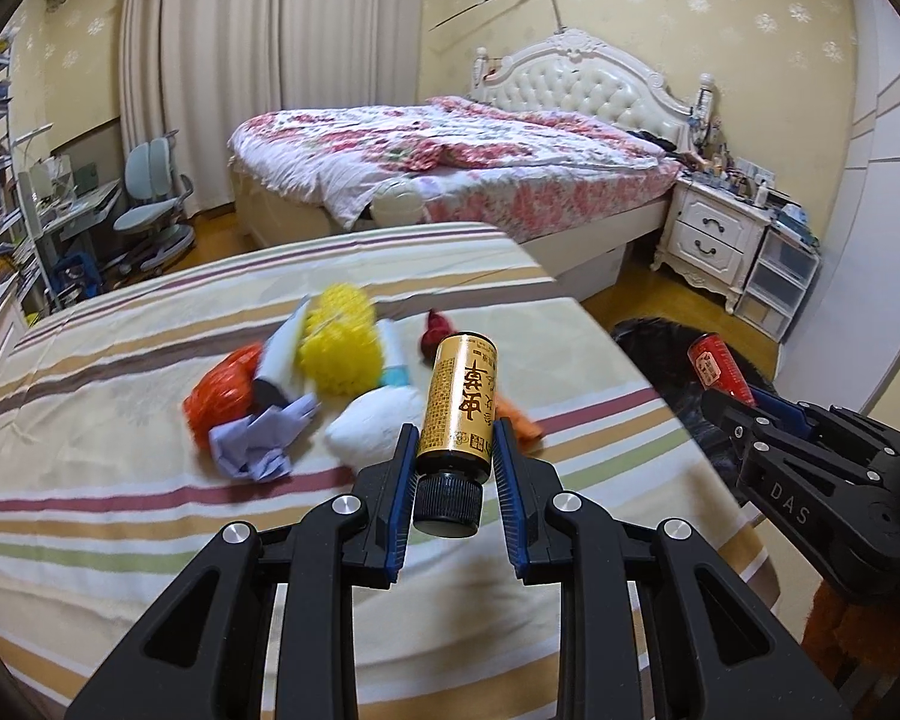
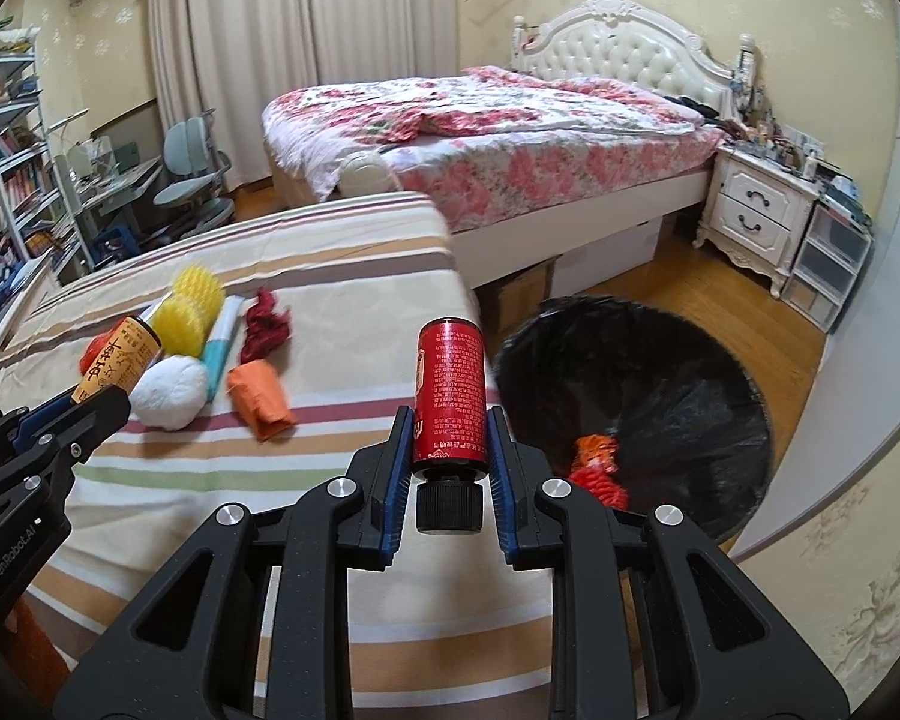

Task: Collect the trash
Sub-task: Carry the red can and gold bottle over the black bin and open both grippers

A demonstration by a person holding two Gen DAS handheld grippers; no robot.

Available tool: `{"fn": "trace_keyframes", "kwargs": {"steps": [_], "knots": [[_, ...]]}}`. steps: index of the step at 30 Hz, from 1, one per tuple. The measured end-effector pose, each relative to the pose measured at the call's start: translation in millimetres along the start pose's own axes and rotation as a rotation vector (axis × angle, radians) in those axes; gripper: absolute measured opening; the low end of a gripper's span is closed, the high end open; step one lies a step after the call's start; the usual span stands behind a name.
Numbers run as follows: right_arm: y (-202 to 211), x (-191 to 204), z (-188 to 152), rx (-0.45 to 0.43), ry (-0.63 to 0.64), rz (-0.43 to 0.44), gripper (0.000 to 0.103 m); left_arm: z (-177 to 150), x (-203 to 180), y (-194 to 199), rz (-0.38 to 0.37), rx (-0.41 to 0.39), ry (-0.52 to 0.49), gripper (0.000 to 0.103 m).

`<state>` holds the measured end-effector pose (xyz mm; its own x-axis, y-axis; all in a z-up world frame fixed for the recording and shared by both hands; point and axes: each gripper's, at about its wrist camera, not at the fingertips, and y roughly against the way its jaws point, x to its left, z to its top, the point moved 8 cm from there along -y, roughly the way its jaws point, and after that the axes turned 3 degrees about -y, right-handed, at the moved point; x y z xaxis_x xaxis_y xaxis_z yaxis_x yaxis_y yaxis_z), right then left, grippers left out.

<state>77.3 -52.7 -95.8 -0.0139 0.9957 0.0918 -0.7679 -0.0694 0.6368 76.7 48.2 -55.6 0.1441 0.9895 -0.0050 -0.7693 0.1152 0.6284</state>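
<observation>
My left gripper is shut on a gold bottle with a black cap, held above the striped tablecloth. The gold bottle also shows at the left of the right wrist view. My right gripper is shut on a red bottle with a black cap, near the table's right edge. The red bottle appears at the right of the left wrist view. On the cloth lies a pile of trash: yellow foam net, orange net, crumpled lilac paper, white wad, orange wrapper, dark red scrap.
A bin lined with a black bag stands on the wooden floor right of the table, with an orange-red piece inside. Behind are a bed, a white nightstand, a desk chair and bookshelves at the left.
</observation>
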Motion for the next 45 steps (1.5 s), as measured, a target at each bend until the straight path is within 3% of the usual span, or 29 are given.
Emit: {"fn": "trace_keyframes", "kwargs": {"steps": [8, 21, 32, 45], "knots": [[-4, -49, 17, -0.035, -0.061, -0.076, 0.023, 23, -47, -22, -0.055, -0.026, -0.062, 0.026], [-31, -105, 25, -0.02, -0.119, -0.144, 0.023, 51, -110, -71, -0.098, -0.028, -0.149, 0.026], [-54, -134, 19, 0.021, -0.158, -0.157, 0.023, 53, -142, -107, -0.126, 0.029, -0.193, 0.026], [-64, -151, 17, 0.039, -0.188, -0.172, 0.023, 51, -152, -122, -0.126, 0.055, -0.221, 0.026]]}}
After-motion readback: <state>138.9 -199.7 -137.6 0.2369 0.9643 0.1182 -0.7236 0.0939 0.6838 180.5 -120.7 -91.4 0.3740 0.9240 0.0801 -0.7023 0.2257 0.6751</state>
